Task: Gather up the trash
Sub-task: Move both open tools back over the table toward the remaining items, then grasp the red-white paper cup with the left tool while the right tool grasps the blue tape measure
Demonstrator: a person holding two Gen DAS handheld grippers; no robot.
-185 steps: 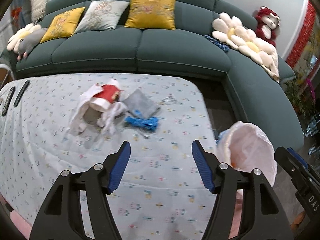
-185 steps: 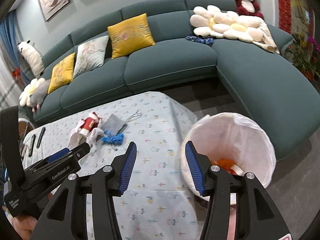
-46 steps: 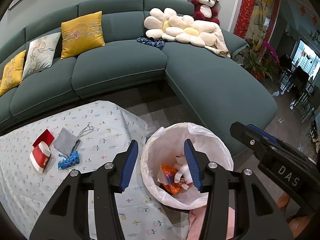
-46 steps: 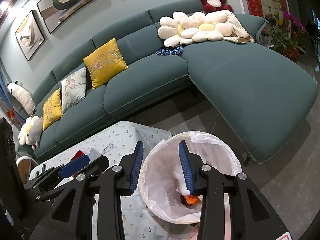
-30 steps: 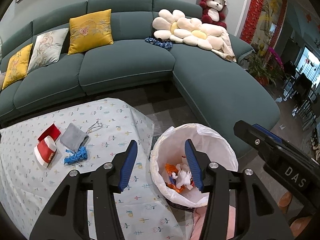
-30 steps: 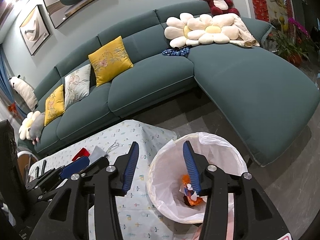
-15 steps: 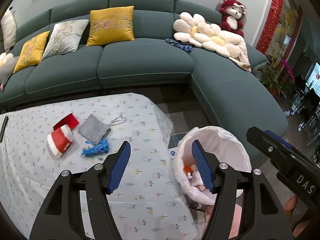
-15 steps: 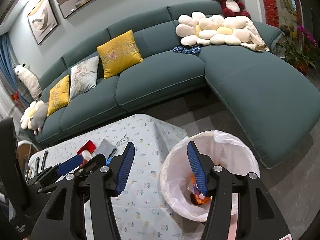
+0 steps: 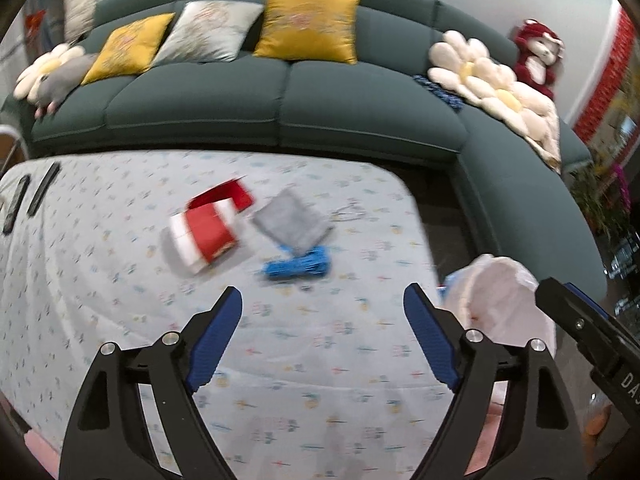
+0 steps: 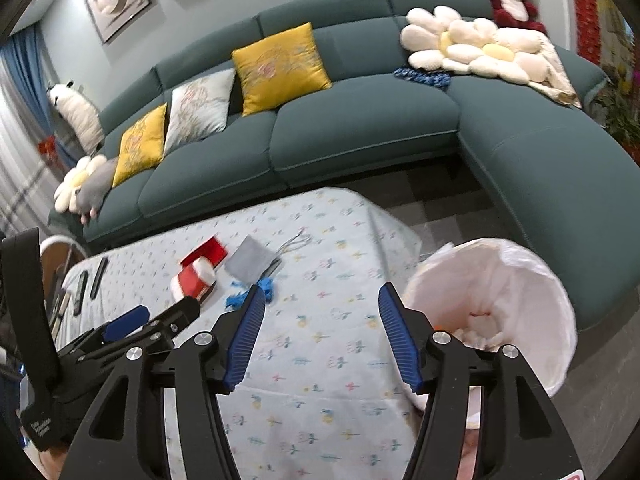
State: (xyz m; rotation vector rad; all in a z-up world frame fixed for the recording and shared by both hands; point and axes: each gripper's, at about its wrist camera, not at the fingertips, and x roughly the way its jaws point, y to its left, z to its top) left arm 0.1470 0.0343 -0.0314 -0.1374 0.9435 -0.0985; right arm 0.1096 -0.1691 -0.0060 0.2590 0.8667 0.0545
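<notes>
left gripper (image 9: 322, 332): jaws wide and opening, nothing between the blue pads; it hangs over the bare patterned cloth, aimed toward the litter at its 12 o'clock.
right gripper (image 10: 320, 334): jaws apart and opening, empty; over the tablecloth with the bin at its 3 o'clock.
trash bin (image 10: 532, 280): white-lined, on the floor just beside the table's corner; some orange and white scraps show at the bottom. in the left wrist view only its crumpled liner shows, at 4 o'clock.
red and white carton (image 9: 202, 238): lying on its side on the tablecloth (image 9: 120, 280), at about 10 o'clock from the frame's middle, blurred.
red flap (image 9: 224, 198): a flat red piece just behind the carton; whether it touches i cannot tell.
grey pouch (image 9: 292, 220): flat, at 12 o'clock, just beside the carton.
blue wad (image 9: 298, 266): crumpled blue piece touching the pouch's near edge, nearest of the litter to the left gripper.
thin wire loop (image 10: 294, 242): just beyond the pouch, faint.
two dark remotes (image 9: 30, 196): far at 9 o'clock, well apart from the litter; likely not trash.
step in hand: judged as reaching to the table for the next pick, both tools free.
next move calls for: lowering the left gripper over the blue wad or the carton, pads astride it, then closing; the wad is soft and low, so the pads must come close to the cloth without pinching it.
</notes>
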